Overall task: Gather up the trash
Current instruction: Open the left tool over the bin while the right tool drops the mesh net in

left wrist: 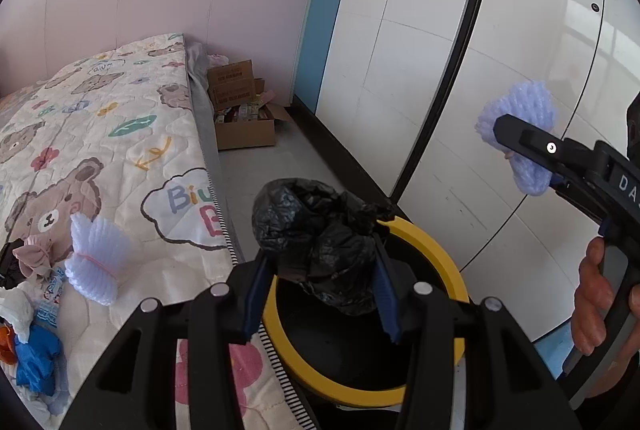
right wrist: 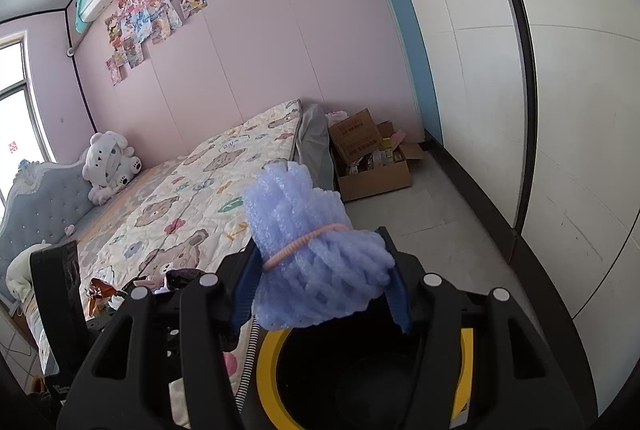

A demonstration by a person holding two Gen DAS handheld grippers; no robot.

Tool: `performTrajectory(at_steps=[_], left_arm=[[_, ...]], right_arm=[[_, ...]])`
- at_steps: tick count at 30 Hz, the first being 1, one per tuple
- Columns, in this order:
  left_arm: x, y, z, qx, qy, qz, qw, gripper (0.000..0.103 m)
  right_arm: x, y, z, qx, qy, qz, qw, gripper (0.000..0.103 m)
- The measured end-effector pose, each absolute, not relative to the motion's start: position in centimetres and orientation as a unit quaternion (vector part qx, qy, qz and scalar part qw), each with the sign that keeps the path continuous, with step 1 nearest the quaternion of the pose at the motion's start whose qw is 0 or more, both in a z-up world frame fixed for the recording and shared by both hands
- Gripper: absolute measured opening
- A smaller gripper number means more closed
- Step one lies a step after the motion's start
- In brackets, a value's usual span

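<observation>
You are gripping a crumpled black plastic bag [left wrist: 320,242] between the blue pads of your left gripper [left wrist: 320,270], holding it directly above the yellow-rimmed bin [left wrist: 436,242] that is standing on the floor beside the bed [left wrist: 120,133]. Your right gripper [right wrist: 320,278] is clamping a bundle of pale blue foam netting [right wrist: 316,258] tied with a pink rubber band [right wrist: 304,242], and it is hanging over the same bin's rim [right wrist: 268,362]. 1 more foam bundle [left wrist: 96,254] is lying on the bear-print quilt near the mattress edge, next to a small heap of other scraps [left wrist: 32,330]. An open cardboard box [left wrist: 244,109] is sitting on the floor past the foot of the bed.
</observation>
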State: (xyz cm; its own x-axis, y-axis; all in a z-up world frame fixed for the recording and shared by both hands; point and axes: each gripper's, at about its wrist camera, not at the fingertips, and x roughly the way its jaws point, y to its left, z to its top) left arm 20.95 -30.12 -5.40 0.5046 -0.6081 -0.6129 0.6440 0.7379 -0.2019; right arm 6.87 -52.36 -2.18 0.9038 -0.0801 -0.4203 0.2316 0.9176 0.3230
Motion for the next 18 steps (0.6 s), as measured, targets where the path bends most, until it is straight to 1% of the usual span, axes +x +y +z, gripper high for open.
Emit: performTrajectory(at_steps=[10, 14, 17, 18], left_arm=[[21.4, -31.6, -7.5, 0.027, 0.364, -0.367, 0.856, 0.044], [21.4, -31.9, -7.7, 0.03, 0.36, -0.372, 0.855, 0.045], [21.3, -32.0, -7.7, 0.029, 0.358, -0.375, 0.855, 0.051], [21.4, -32.0, -7.6, 0.027, 0.358, -0.376, 0.854, 0.056]], right_arm=[[8.7, -53.7, -4.3, 0.206, 0.221, -0.085, 0.949, 0.055], [8.8, -54.1, -4.6, 0.215, 0.224, -0.088, 0.947, 0.059], [8.3, -54.0, -4.3, 0.214, 0.218, -0.093, 0.948, 0.065], [8.1, -54.0, -4.2, 0.214, 0.215, -0.096, 0.948, 0.066]])
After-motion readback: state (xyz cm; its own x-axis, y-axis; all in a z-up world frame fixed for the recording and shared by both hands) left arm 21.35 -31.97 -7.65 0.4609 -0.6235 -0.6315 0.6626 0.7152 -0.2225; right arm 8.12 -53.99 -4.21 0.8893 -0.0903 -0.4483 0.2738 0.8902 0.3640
